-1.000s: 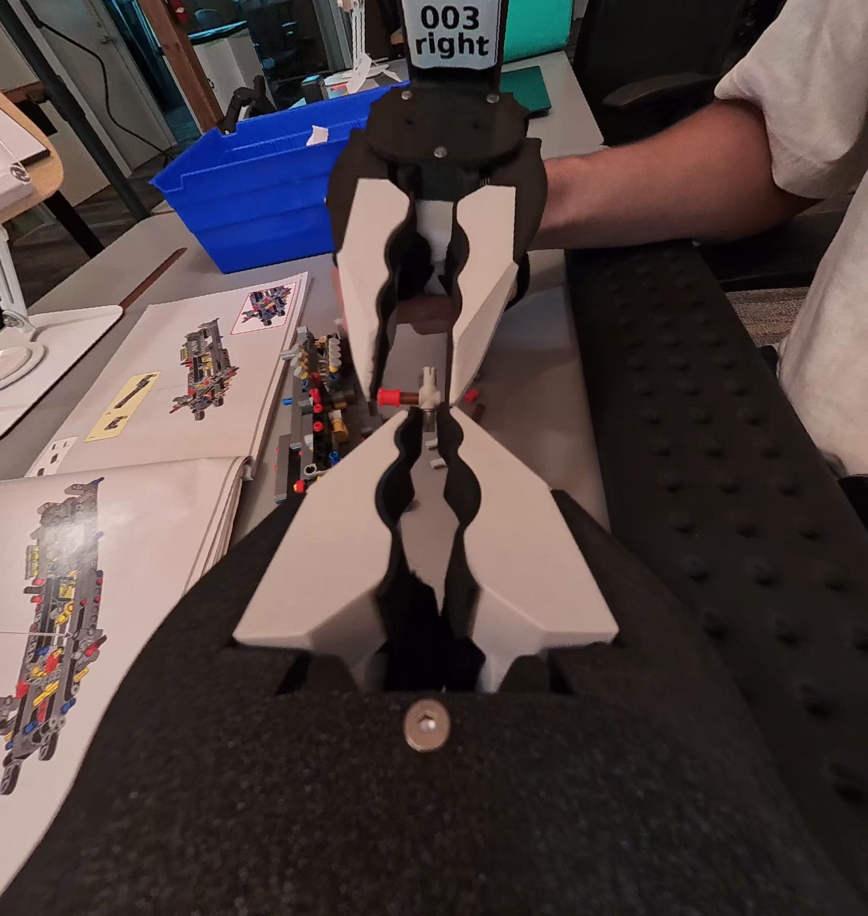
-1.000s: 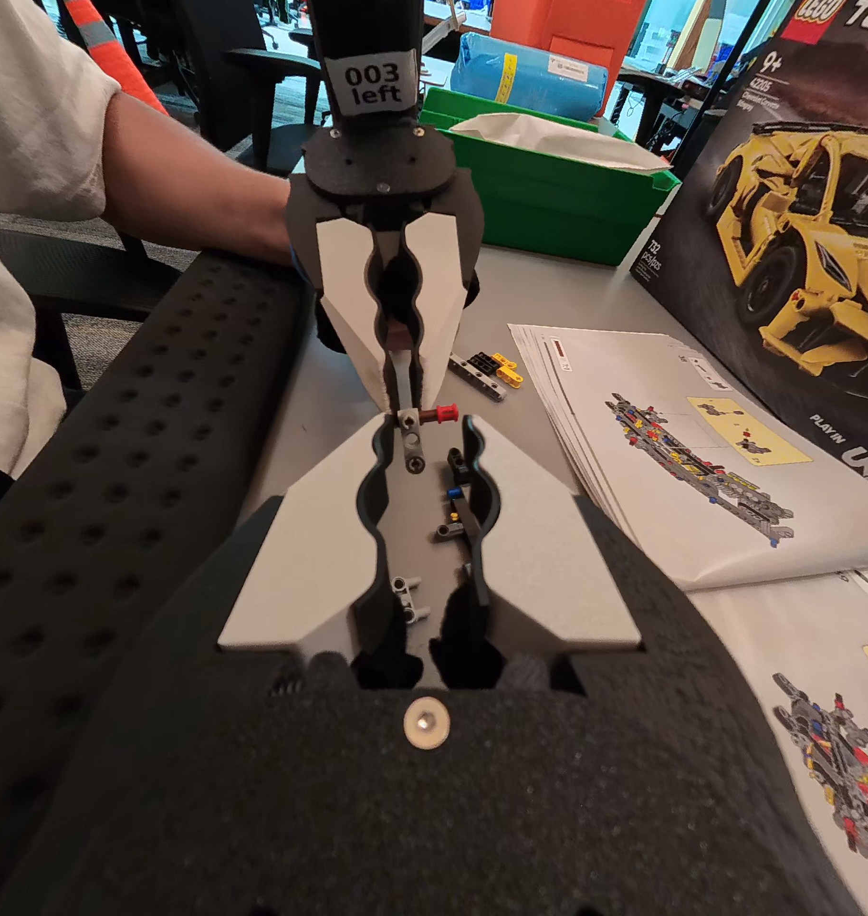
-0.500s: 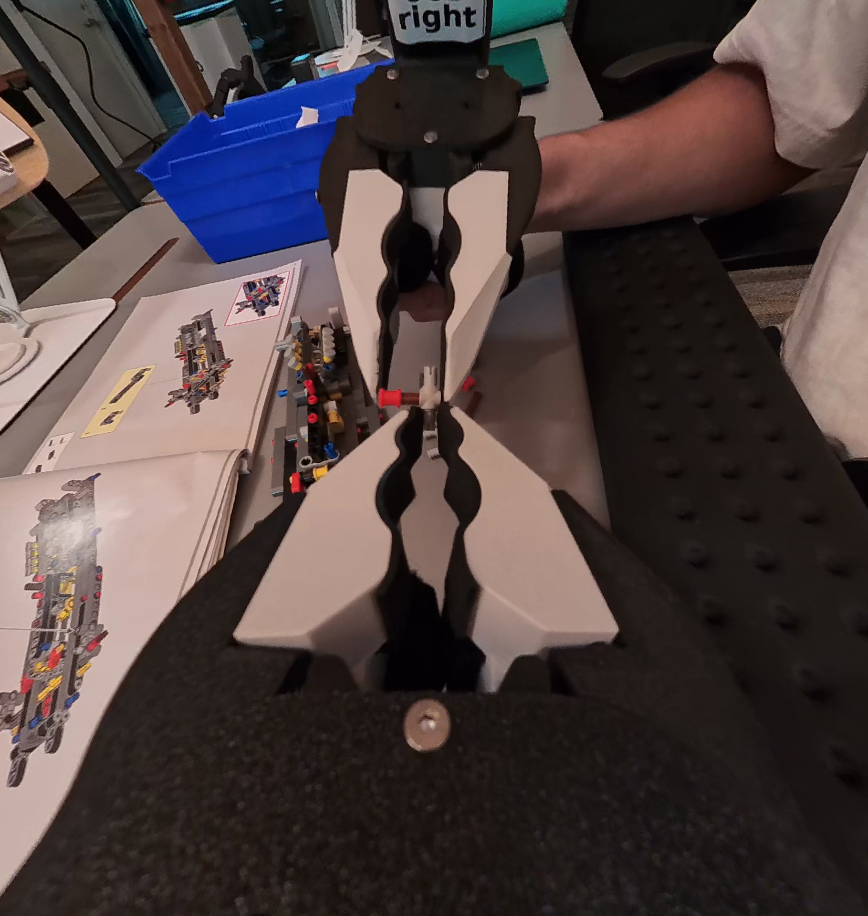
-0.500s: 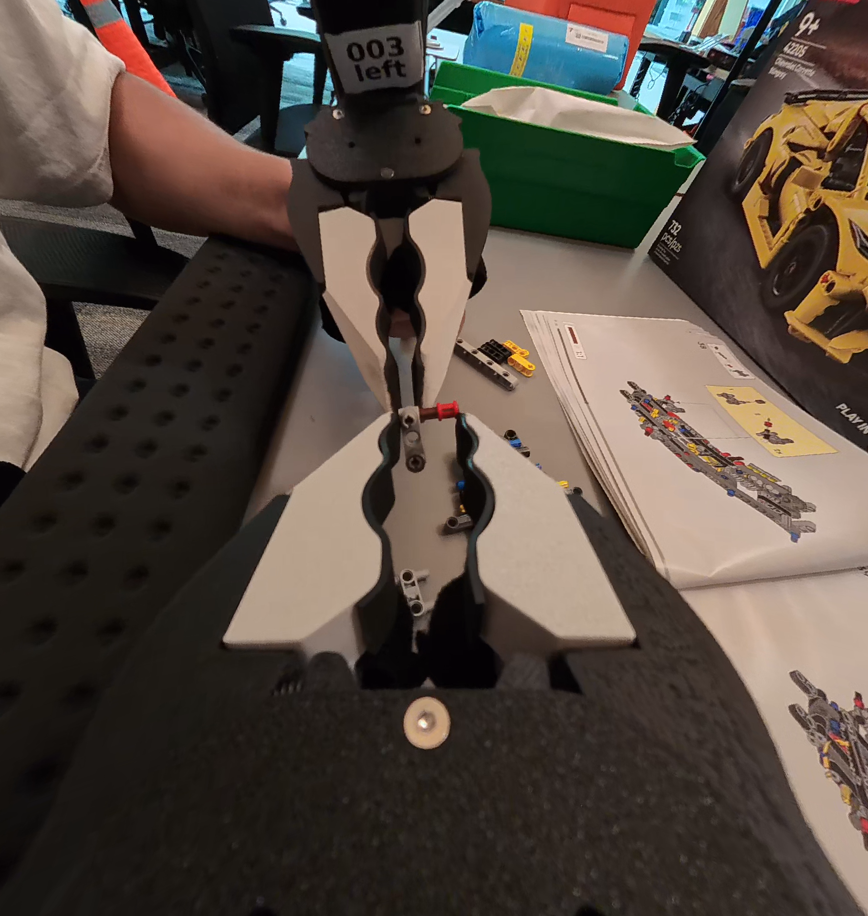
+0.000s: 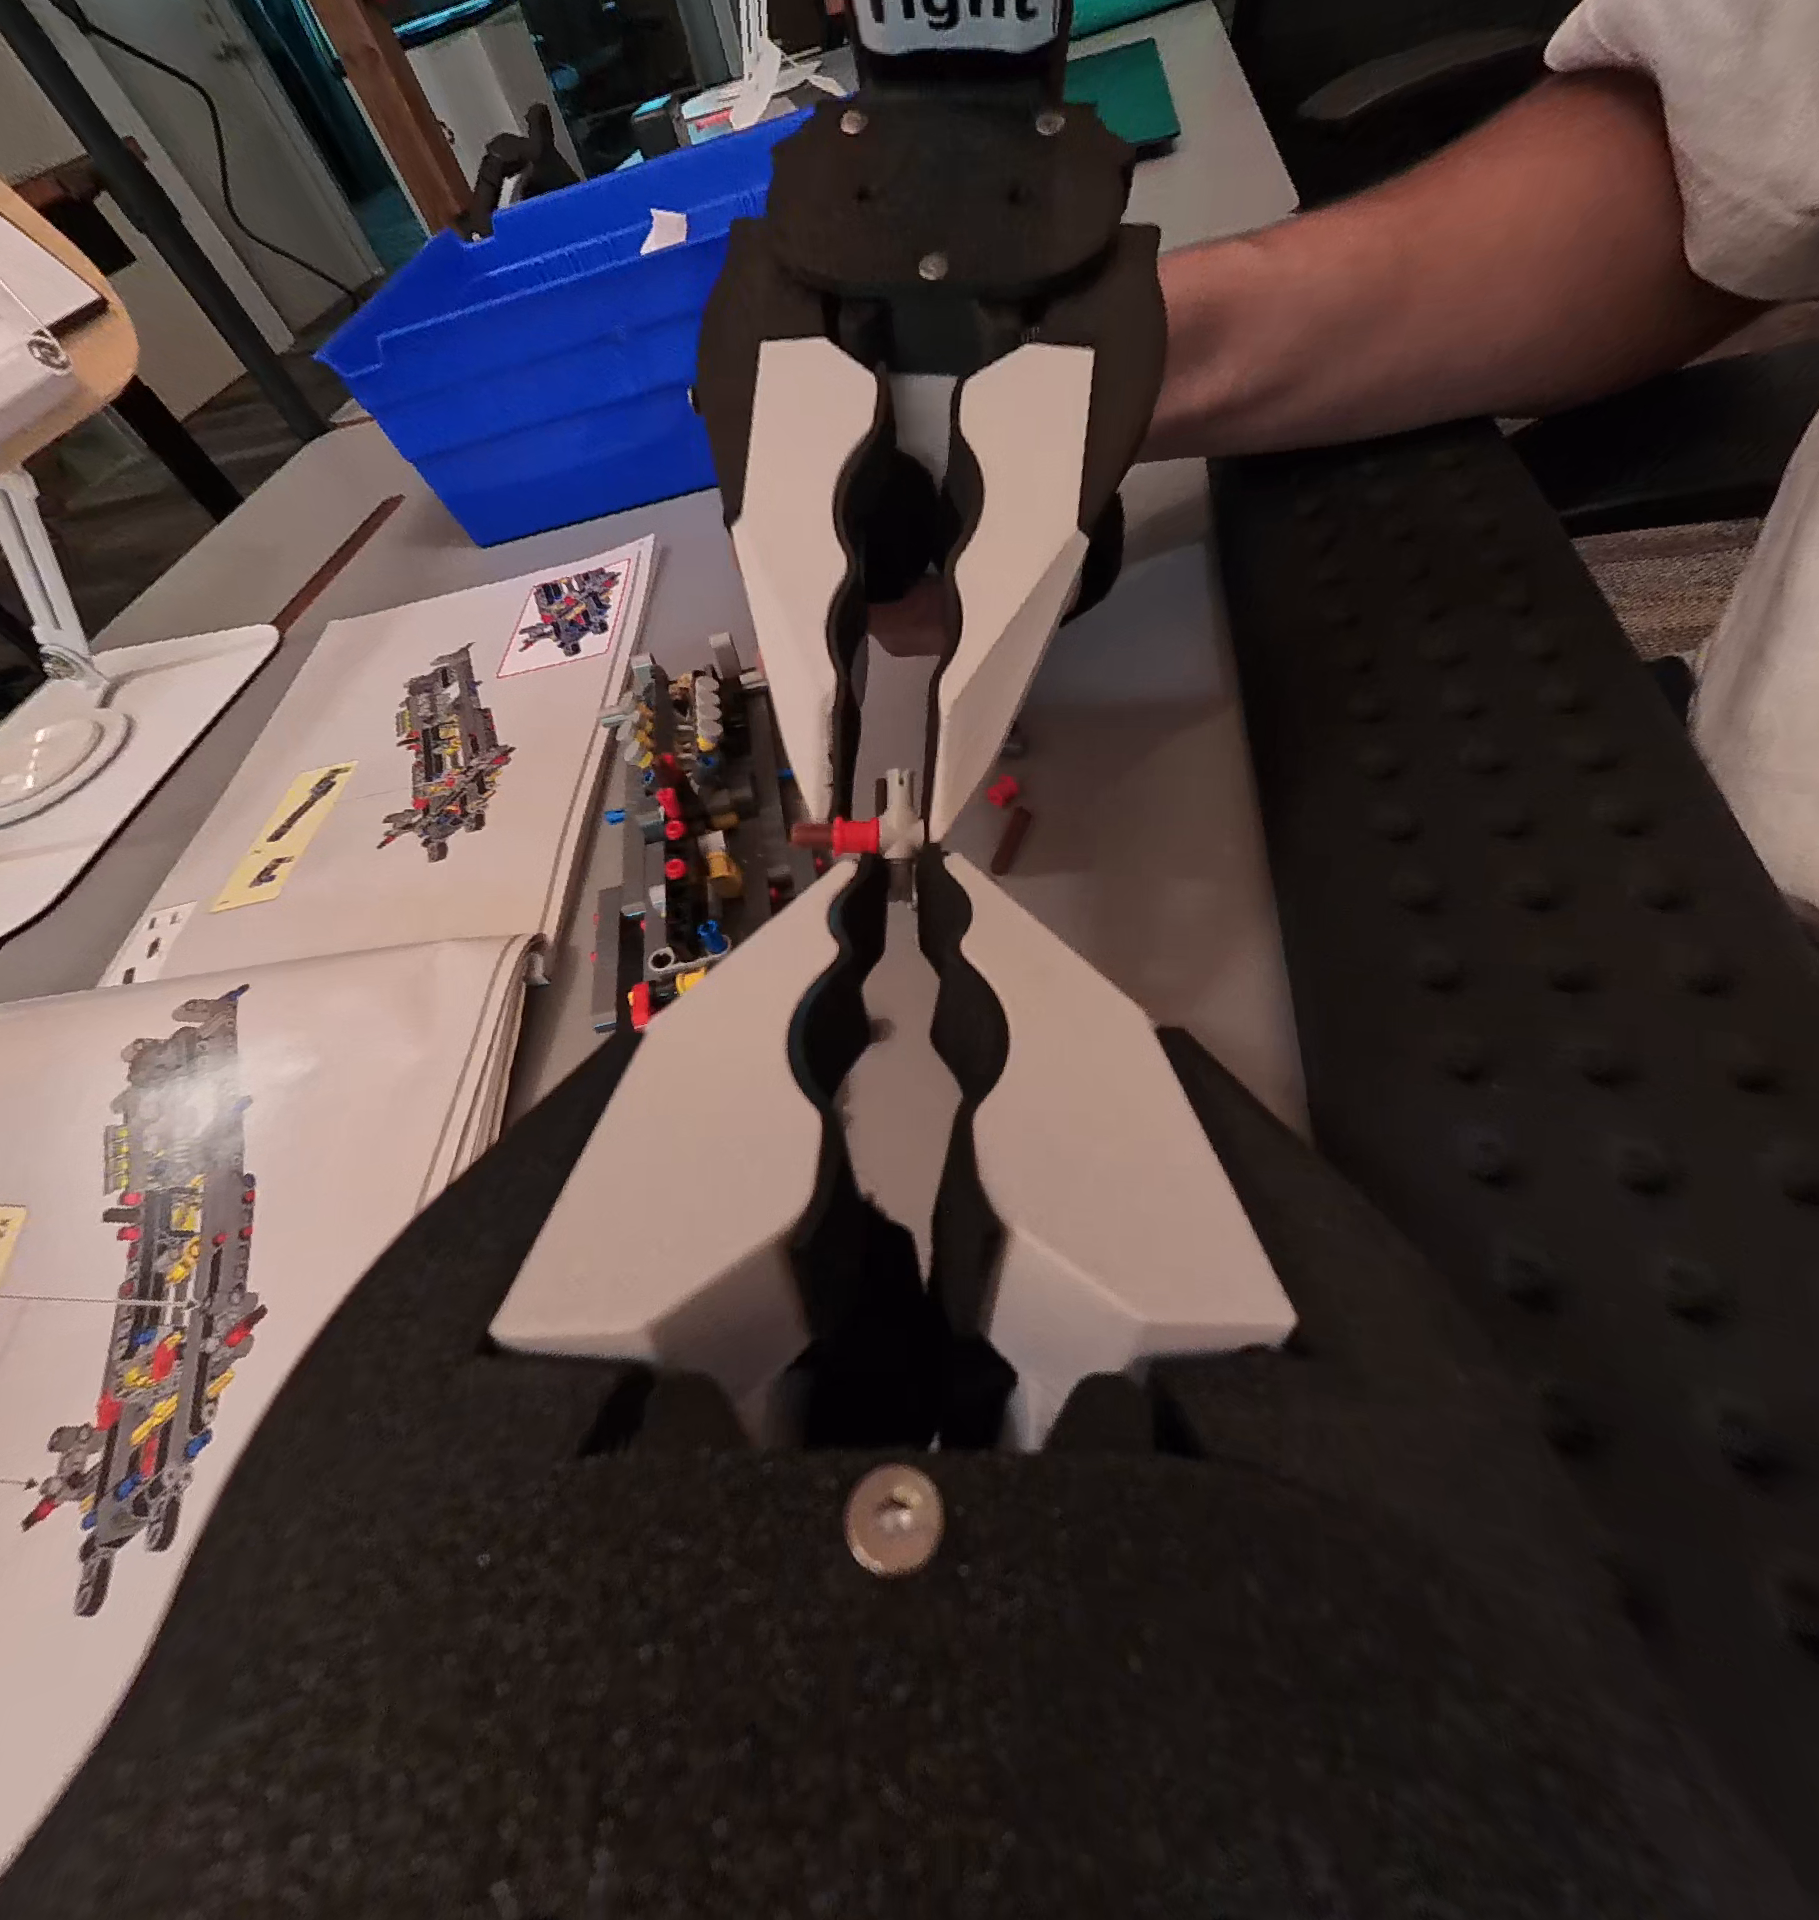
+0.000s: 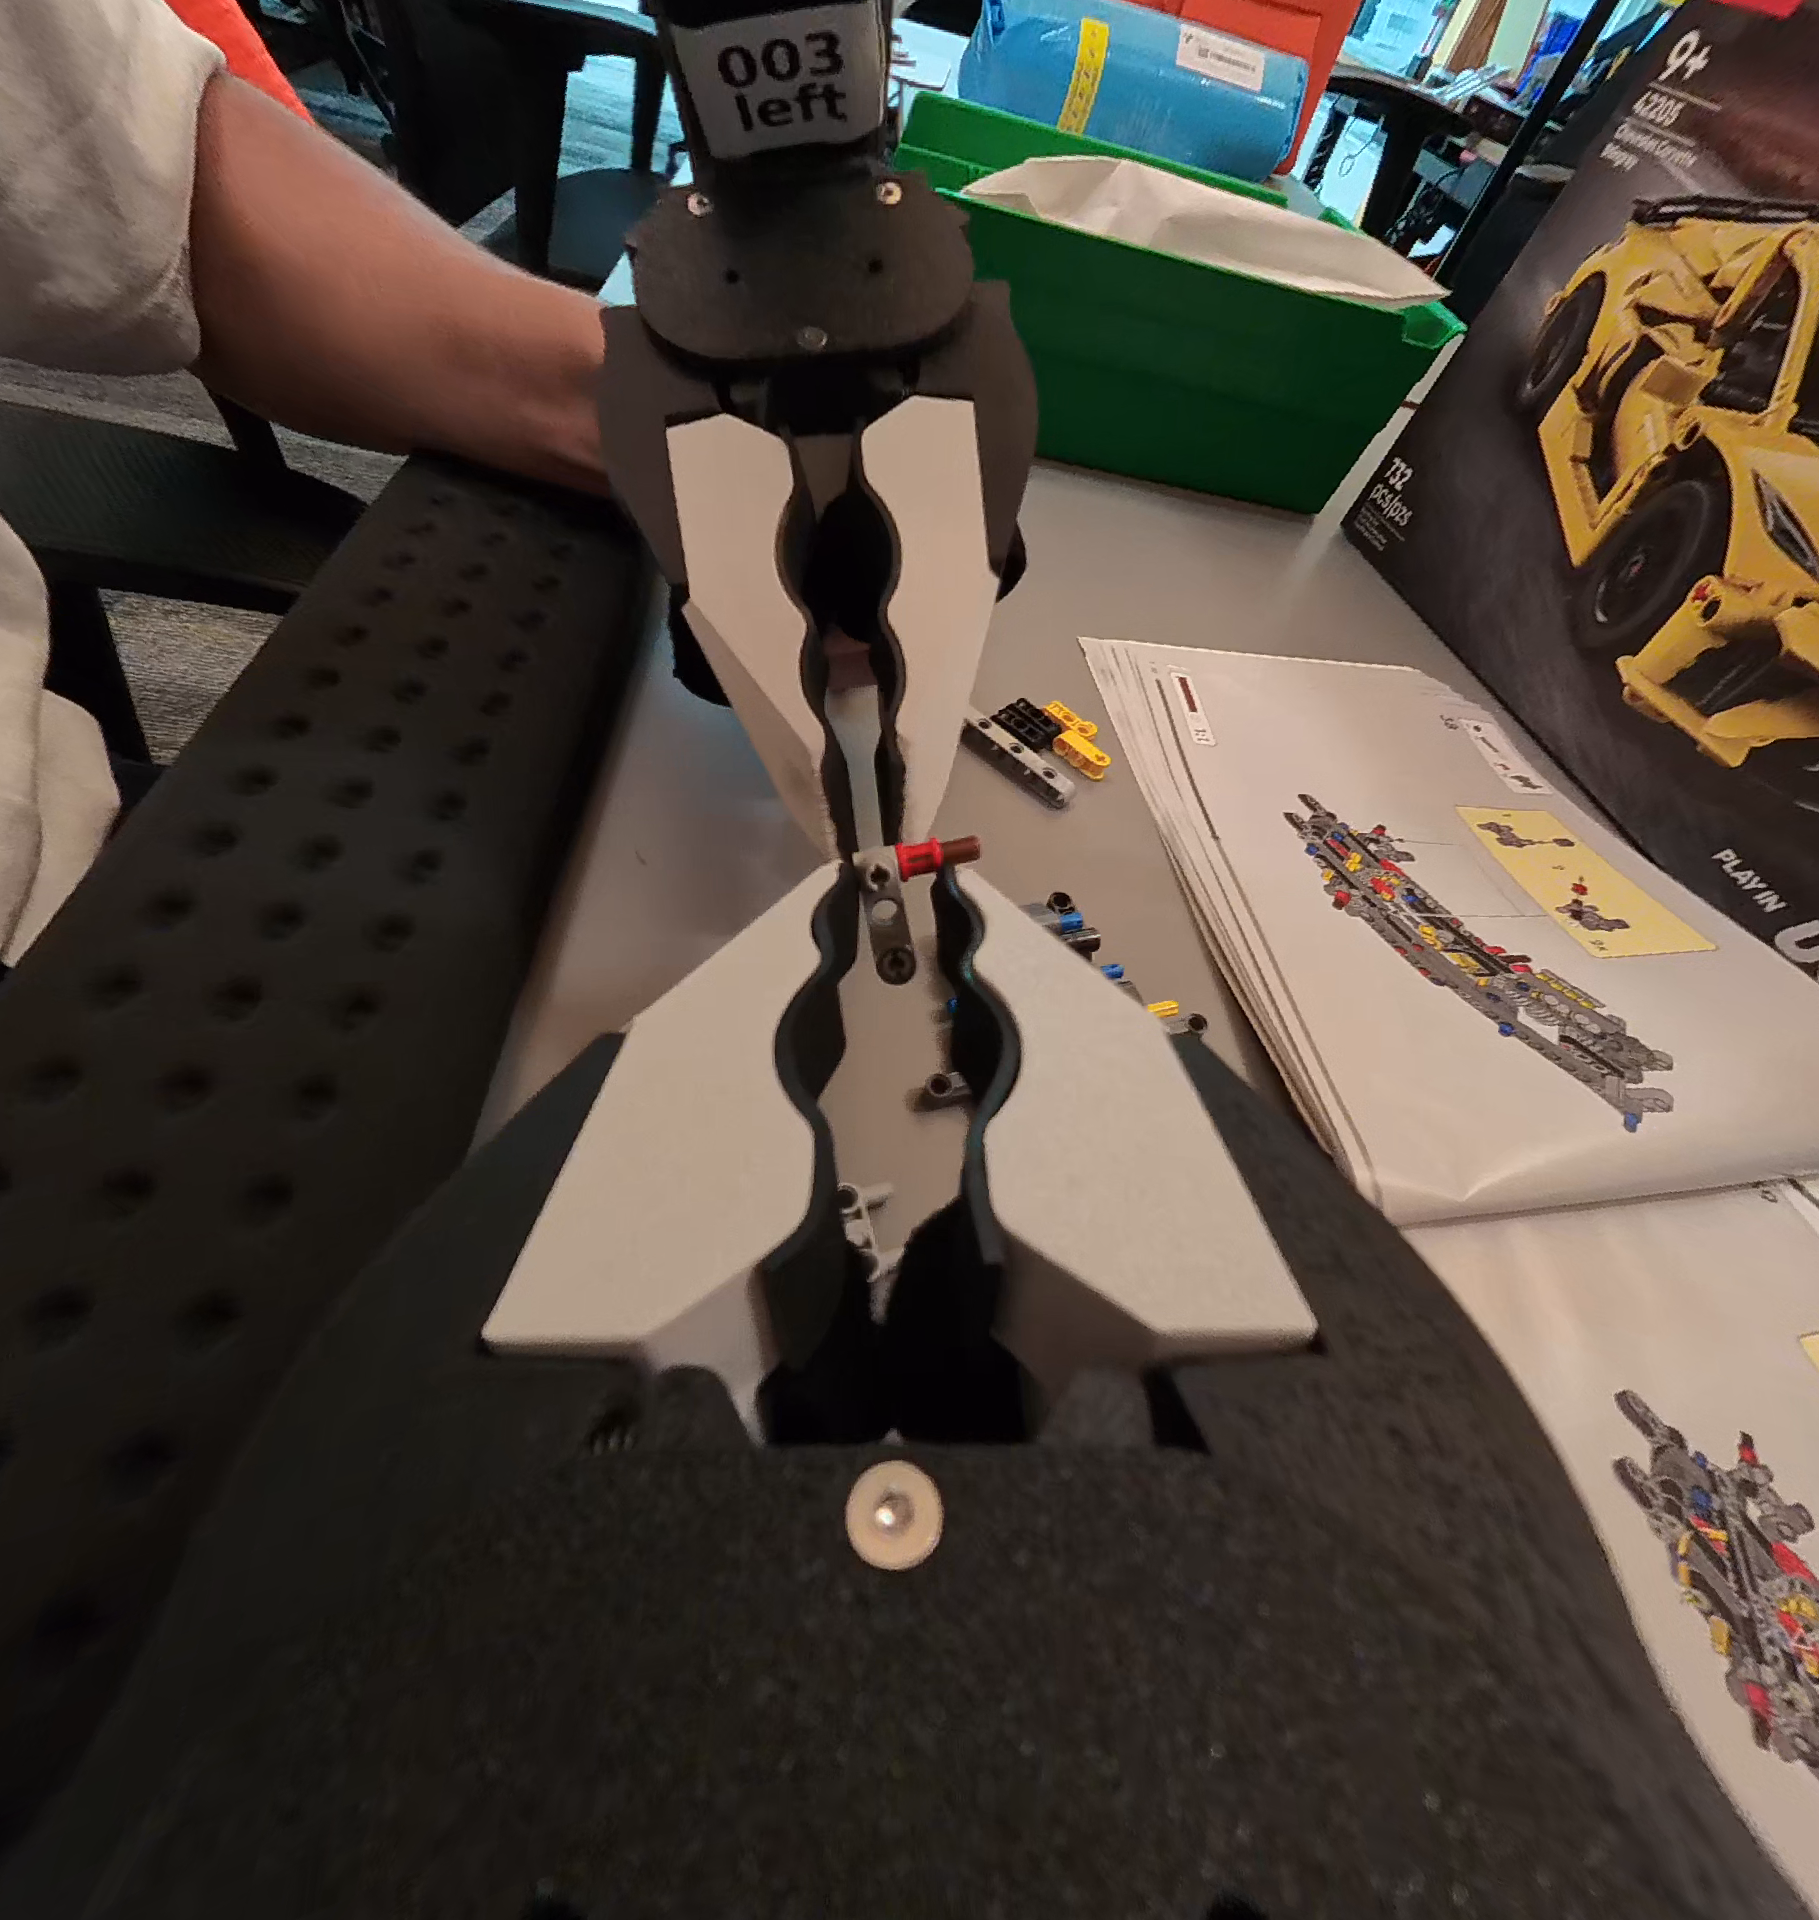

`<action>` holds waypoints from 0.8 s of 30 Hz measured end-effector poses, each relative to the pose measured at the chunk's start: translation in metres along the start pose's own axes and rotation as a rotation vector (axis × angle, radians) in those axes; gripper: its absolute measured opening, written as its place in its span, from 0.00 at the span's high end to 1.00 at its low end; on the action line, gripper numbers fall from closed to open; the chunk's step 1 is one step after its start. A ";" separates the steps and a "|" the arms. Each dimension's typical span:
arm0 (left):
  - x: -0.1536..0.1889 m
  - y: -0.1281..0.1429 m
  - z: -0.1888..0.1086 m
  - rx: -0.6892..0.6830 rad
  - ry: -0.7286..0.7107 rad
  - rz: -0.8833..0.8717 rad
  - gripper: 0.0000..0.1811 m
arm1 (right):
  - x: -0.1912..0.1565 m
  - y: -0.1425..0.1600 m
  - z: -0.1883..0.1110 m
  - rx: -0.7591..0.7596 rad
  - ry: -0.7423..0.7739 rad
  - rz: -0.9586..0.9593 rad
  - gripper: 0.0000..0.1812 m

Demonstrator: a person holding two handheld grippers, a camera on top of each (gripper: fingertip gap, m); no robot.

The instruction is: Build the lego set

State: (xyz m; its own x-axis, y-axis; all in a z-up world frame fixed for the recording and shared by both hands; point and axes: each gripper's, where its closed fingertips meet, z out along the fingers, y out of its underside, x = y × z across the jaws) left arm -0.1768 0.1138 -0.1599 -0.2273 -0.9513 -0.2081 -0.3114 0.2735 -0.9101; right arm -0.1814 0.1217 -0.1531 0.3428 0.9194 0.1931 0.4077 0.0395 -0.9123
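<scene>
At upper left of the left wrist view, a blue bin (image 5: 541,343) hides its contents; the green bin (image 6: 1175,343) holds white paper (image 6: 1185,223). Both tools, left tool (image 5: 900,883) and right tool (image 6: 889,883), stay pinched on the small lego piece (image 5: 889,831), tip to tip above the worktop (image 5: 1123,831), nearer than before.

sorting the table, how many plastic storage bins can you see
2: a blue bin at the table's far end in the left wrist view, and a green bin behind the left gripper in the right wrist view. Others may be hidden.
</scene>
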 end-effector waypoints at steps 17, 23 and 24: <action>-0.031 0.000 -0.006 0.032 -0.107 -0.141 0.98 | 0.026 -0.013 -0.012 0.067 0.047 0.155 0.91; -0.035 -0.003 -0.004 0.063 -0.114 -0.216 0.98 | 0.032 -0.011 -0.010 0.079 0.055 0.233 0.94; -0.036 -0.003 -0.004 0.067 -0.119 -0.230 0.97 | 0.032 -0.010 -0.008 0.079 0.042 0.256 0.93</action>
State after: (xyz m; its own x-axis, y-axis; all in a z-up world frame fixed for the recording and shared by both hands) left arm -0.1708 0.1479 -0.1479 -0.0461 -0.9985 -0.0301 -0.2797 0.0418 -0.9592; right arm -0.1680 0.1474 -0.1349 0.4619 0.8863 -0.0341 0.2361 -0.1600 -0.9585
